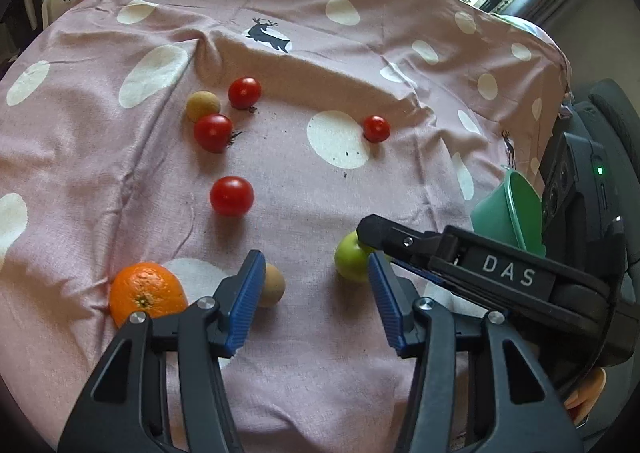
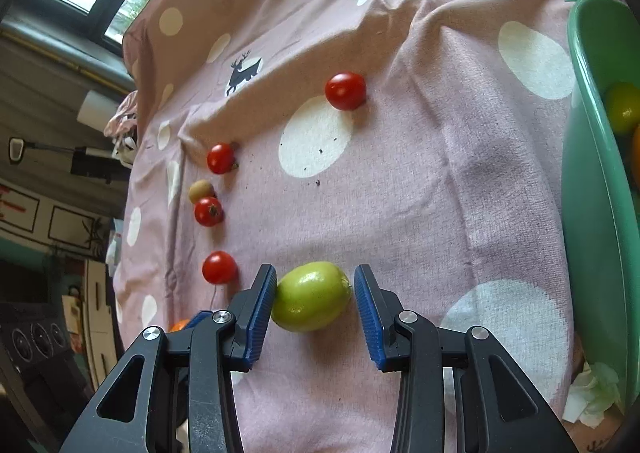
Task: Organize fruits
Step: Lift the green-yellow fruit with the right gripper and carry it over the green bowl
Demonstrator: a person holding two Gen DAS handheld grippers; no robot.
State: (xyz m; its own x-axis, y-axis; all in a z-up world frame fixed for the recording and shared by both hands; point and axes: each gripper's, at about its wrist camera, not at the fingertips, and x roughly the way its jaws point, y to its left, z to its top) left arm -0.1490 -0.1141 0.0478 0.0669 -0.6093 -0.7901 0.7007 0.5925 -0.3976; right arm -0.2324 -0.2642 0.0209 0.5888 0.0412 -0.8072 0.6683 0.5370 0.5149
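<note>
The green bowl [image 2: 592, 181] is holding a yellow-green fruit [image 2: 622, 113] and something orange. The green apple [image 2: 311, 296] is lying on the cloth [image 2: 440, 193], long axis crosswise between the right gripper's [image 2: 315, 307] pads; the left pad is touching it, the right standing just clear. The left gripper [image 1: 316, 299] is gaping empty beside a brown fruit [image 1: 272, 285].

The pink spotted cloth [image 1: 320, 181] lies open through its middle, from the white spot [image 1: 338, 139] down to the near edge, with only small dark crumbs there. Along one side a line of obstacles runs: three cherry tomatoes [image 1: 232, 196] and a small tan fruit [image 1: 203, 105] crowded touching one of them, then an orange [image 1: 146, 293]. A lone tomato [image 1: 376, 129] sits at the white spot's rim. A green apple [image 2: 311, 296] fills the gap between the right hand-held gripper [image 2: 315, 311] fingers, with slight room on one side. The green bowl [image 2: 592, 189] walls off the far side, crumpled paper [image 2: 592, 397] beside its base.
</note>
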